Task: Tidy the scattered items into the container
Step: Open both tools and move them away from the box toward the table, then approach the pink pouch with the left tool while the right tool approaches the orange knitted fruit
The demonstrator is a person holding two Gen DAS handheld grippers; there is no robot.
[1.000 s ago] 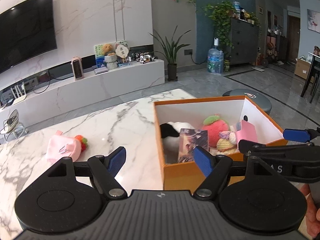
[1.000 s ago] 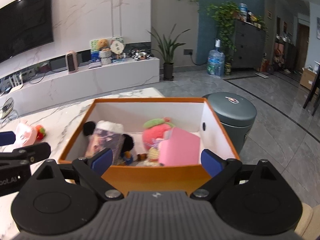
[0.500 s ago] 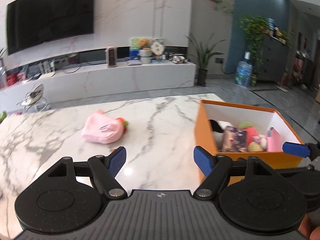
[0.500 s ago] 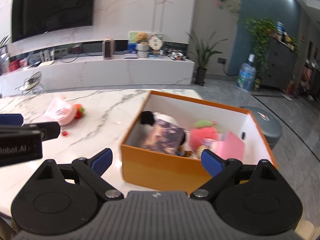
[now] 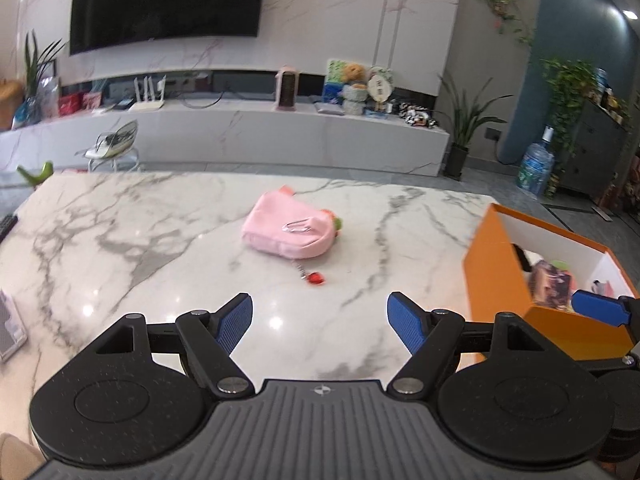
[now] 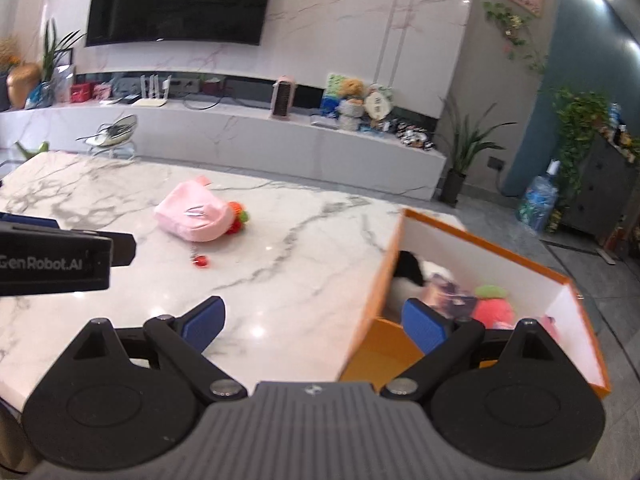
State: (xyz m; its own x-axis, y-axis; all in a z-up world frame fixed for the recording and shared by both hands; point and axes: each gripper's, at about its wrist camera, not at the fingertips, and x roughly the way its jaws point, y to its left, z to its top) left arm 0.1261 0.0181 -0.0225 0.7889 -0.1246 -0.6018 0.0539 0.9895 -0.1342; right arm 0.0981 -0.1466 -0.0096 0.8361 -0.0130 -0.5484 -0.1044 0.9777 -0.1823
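1. Both views have swung leftward since a second ago: the orange box (image 5: pixel 496 276), then filling the middle, now sits at the right, and the pink pouch (image 5: pixel 290 228) is central.
2. Left gripper (image 5: pixel 320 318): ribbed blue pads on black arms, jaws spread wide, nothing between them.
3. Right gripper (image 6: pixel 314 326): same build, jaws released and empty; its right pad overlaps the box's near wall.
4. Pink pouch: soft fabric, rounded, metal clip on top, lying mid-table; a small red charm (image 5: pixel 315 278) on a chain beside it.
5. Marble table (image 5: pixel 120 240): glossy white, grey veins.
6. Orange box: cardboard, white inside, at the table's right edge; contents blurred. Only the right view shows a plush strawberry (image 6: pixel 494 310) inside.
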